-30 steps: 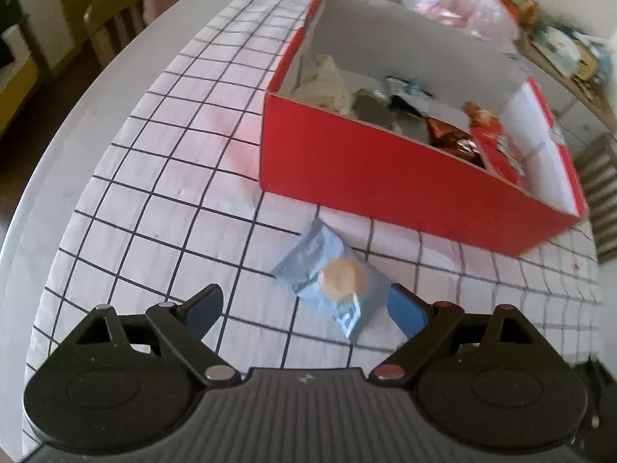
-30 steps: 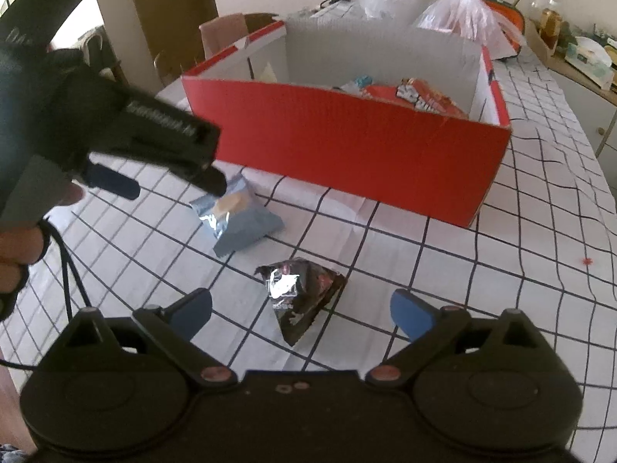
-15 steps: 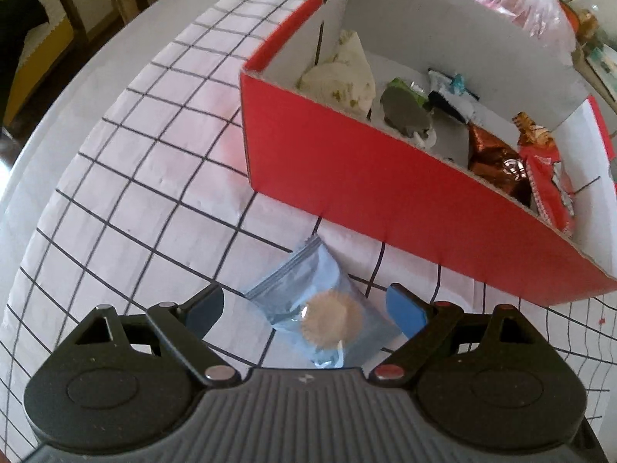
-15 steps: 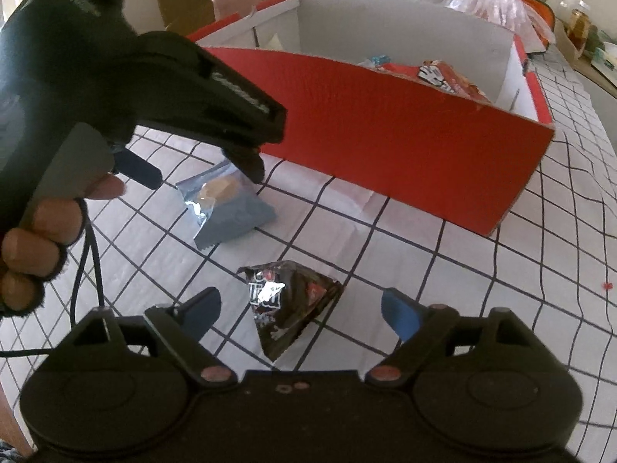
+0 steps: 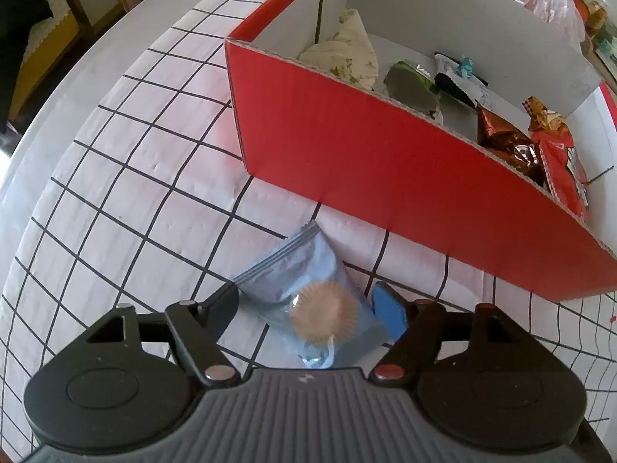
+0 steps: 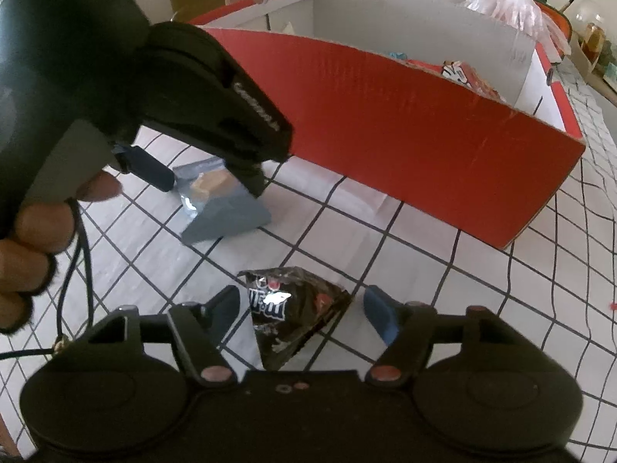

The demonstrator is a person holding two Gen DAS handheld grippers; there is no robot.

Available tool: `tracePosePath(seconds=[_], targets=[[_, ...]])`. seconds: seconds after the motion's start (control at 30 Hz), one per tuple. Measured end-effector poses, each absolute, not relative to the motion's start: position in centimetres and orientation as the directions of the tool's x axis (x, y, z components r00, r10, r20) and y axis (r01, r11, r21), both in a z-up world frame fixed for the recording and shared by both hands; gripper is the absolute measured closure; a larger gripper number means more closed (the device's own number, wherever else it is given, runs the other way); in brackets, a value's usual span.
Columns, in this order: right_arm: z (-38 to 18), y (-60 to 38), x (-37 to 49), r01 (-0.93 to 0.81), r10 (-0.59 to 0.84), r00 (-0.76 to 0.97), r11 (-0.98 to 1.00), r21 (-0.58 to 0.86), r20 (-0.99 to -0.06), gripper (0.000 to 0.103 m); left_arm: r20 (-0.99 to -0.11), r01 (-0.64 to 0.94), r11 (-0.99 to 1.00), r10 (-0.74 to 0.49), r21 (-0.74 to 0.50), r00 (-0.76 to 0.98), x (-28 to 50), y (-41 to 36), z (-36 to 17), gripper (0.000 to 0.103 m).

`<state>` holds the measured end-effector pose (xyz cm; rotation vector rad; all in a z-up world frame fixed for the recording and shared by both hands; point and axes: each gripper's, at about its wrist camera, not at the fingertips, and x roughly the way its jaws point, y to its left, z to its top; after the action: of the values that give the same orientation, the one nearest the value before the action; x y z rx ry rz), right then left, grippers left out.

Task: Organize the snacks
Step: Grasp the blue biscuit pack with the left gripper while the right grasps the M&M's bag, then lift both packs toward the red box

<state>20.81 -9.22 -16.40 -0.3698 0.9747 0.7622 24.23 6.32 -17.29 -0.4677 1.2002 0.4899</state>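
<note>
Both tools lowered, jaws closing, not yet clamped: left tool (image 5: 306, 306) around blue packet (image 5: 308, 301), right tool (image 6: 300, 306) around dark packet (image 6: 293, 312)

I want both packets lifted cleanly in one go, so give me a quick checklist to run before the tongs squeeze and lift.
1. Blue packet sits between the left tongs, which have just been closing: ok.
2. Left pads pressing on the packet: cannot tell; they stand at its edges.
3. Dark packet sits between the right tongs, also just closing: ok.
4. Right pads touching it: not ok, a gap shows on both sides.
5. Both packets lie apart on the tablecloth: ok.
6. Red box is open with room inside: ok.
</note>
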Motion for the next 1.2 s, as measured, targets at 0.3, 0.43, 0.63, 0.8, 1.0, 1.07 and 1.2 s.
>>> tracePosePath(seconds=[0.3,0.43,0.63,0.8,1.0,1.07,1.2], targets=[[-15.9,-9.7,19.7,-0.695,0.418,0.363,0.717,0.057,-0.832,0.063,-0.949,-0.559,0.822,0.079,-0.110,0.304,21.6,8.0,-16.8,0.048],[-15.6,-9.9,19.5,-0.669,0.419,0.374,0.740,0.073,-0.828,0.068,-0.948,-0.553,0.822,0.057,-0.133,0.312,20.6,9.0,-16.9,0.049],[-15.2,-10.6,18.9,-0.622,0.417,0.398,0.777,0.094,-0.817,0.071,-0.947,-0.547,0.822,0.026,-0.162,0.321,19.1,9.9,-16.7,0.057],[-14.7,-11.1,17.9,-0.593,0.417,0.408,0.798,0.112,-0.813,0.071,-0.945,-0.535,0.826,0.006,-0.179,0.326,17.6,10.6,-16.6,0.058],[-13.3,-11.6,16.5,-0.563,0.436,0.427,0.813,0.144,-0.792,0.071,-0.941,-0.518,0.834,-0.007,-0.192,0.338,16.1,11.2,-16.0,0.058],[-12.7,-11.8,16.0,-0.558,0.445,0.435,0.816,0.153,-0.783,0.071,-0.939,-0.509,0.838,-0.009,-0.195,0.344,15.6,11.2,-15.6,0.058],[-11.3,-12.0,15.6,-0.552,0.457,0.456,0.819,0.160,-0.764,0.071,-0.931,-0.483,0.852,-0.014,-0.202,0.366,14.7,11.0,-14.1,0.058]])
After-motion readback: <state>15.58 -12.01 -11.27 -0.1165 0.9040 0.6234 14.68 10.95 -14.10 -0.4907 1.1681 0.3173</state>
